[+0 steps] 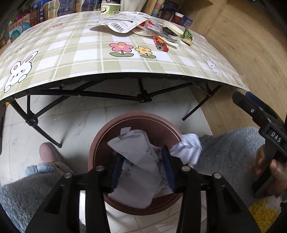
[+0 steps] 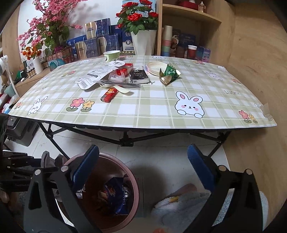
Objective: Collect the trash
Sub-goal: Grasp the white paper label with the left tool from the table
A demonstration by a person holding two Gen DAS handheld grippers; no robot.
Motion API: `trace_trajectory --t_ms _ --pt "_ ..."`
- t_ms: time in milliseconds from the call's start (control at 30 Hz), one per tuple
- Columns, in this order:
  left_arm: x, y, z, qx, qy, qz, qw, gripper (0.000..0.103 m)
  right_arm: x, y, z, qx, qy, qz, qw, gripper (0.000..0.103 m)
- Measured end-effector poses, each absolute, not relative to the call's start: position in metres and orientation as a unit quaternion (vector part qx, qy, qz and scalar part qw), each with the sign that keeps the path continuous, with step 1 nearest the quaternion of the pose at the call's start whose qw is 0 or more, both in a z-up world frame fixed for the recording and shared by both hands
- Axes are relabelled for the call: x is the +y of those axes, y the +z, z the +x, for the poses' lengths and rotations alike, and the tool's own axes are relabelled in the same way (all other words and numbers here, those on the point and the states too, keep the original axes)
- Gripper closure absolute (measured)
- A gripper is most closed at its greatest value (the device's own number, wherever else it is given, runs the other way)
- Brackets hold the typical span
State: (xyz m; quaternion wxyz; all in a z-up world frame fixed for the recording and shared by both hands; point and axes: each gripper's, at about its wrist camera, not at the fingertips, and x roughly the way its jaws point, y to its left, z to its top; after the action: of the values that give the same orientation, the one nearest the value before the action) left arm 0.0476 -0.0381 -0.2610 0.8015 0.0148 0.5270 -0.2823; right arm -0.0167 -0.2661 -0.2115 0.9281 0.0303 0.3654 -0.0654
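Observation:
My left gripper (image 1: 142,156) hangs over the brown bin (image 1: 100,141) on the floor. Crumpled white paper (image 1: 136,152) fills the gap between its blue pads and touches both. A second white wad (image 1: 188,148) lies at the bin's right rim. My right gripper (image 2: 143,150) stands wide open with nothing in it, above the floor beside the bin (image 2: 133,181), which holds a blue wrapper (image 2: 116,195). More trash lies on the checked table (image 2: 152,111): a red lighter (image 2: 109,94), a green wrapper (image 2: 168,73), white barcode packaging (image 2: 93,77) and a black tissue pack (image 2: 139,76).
Black folding legs (image 1: 114,95) run under the table just behind the bin. Fluffy blue sleeves or slippers (image 1: 227,148) flank the bin. Boxes, flower vases (image 2: 143,41) and a wooden shelf (image 2: 190,12) crowd the table's far side. A wooden wall (image 2: 254,62) rises on the right.

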Motion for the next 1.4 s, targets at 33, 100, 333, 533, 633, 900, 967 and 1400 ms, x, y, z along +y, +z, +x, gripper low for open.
trace_trajectory --t_ms 33,100,333,533,633,900,967,1400 --pt "-0.041 -0.261 0.047 0.527 -0.283 0.014 0.801 0.056 -0.267 -0.212 -0.017 0.367 -0.066 0.031 0.927 0.006" --pt "-0.042 -0.263 0.046 0.530 -0.282 0.019 0.799 0.046 -0.267 -0.213 -0.017 0.370 -0.068 0.034 0.926 0.006" --pt "-0.033 -0.255 0.049 0.506 -0.255 0.000 0.824 0.027 -0.273 -0.221 -0.016 0.383 -0.071 0.048 0.920 0.006" --pt "-0.009 -0.242 0.052 0.467 -0.206 -0.046 0.859 0.024 -0.276 -0.226 -0.013 0.389 -0.058 0.063 0.917 0.006" --pt "0.011 -0.230 0.053 0.433 -0.174 -0.082 0.881 0.023 -0.274 -0.228 -0.009 0.392 -0.046 0.063 0.916 0.006" --pt "0.020 -0.194 0.080 0.390 -0.162 -0.070 0.904 0.023 -0.289 -0.208 0.012 0.366 -0.018 0.102 0.925 0.006" --pt "0.010 -0.179 0.098 0.377 -0.173 -0.047 0.909 0.023 -0.294 -0.201 0.020 0.352 -0.007 0.105 0.930 0.006" --pt "-0.131 -0.173 0.242 0.381 -0.228 0.176 0.879 0.037 -0.332 -0.195 0.069 0.355 -0.012 0.106 0.929 0.006"
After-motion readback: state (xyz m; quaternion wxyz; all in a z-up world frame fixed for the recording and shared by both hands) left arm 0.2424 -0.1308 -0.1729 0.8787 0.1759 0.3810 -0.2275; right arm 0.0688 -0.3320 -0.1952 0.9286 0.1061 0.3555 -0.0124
